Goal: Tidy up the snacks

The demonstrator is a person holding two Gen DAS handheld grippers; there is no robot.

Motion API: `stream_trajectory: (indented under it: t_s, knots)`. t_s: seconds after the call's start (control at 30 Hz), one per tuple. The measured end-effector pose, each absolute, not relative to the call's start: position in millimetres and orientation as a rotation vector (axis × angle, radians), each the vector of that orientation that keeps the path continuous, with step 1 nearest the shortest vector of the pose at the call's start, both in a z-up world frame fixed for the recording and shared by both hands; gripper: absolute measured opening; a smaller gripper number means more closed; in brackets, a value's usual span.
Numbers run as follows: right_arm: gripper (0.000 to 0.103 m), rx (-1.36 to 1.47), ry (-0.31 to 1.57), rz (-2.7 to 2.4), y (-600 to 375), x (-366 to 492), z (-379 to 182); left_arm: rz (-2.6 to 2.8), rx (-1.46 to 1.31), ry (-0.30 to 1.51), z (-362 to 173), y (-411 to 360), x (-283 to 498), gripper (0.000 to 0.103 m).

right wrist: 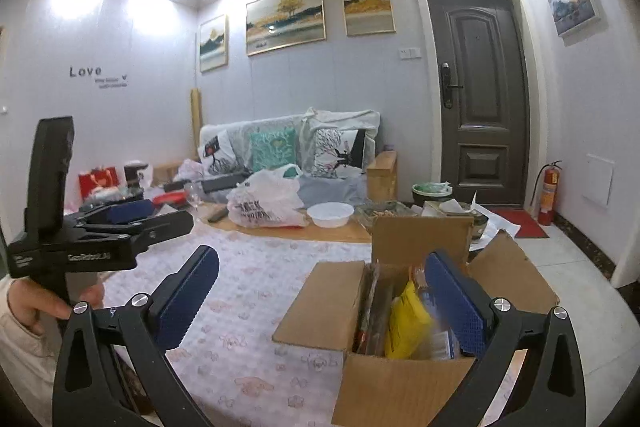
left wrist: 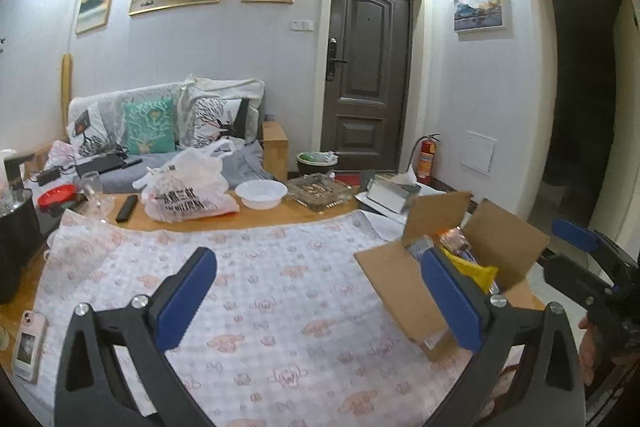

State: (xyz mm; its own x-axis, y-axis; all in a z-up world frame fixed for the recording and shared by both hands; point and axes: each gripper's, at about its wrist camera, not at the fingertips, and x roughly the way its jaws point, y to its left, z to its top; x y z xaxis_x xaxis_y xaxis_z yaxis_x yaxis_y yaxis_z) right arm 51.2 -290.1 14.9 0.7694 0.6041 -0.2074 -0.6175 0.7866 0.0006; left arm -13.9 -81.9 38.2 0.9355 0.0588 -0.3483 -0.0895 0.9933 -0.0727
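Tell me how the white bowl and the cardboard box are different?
The white bowl is round and looks empty; the cardboard box is square-cornered and stuffed with snack packets, one bright yellow. The bowl sits on bare wood farther back; the box sits nearer, on the patterned cloth, its flaps open. Both are open on top.

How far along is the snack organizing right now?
Barely started. The snacks, including a yellow packet, sit in the open cardboard box; none lie on the patterned cloth. Both the left claw and right claw are open, holding nothing. All the sorting remains.
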Motion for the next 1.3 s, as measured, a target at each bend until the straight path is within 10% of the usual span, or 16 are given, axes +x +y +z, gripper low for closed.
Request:
stream_trajectory:
  t_s: [1.3]
  knots:
    - [0.103,-0.039,0.256,0.616,-304,56,5,0.008,-0.094,0.376,26,-101,-9,0.102]
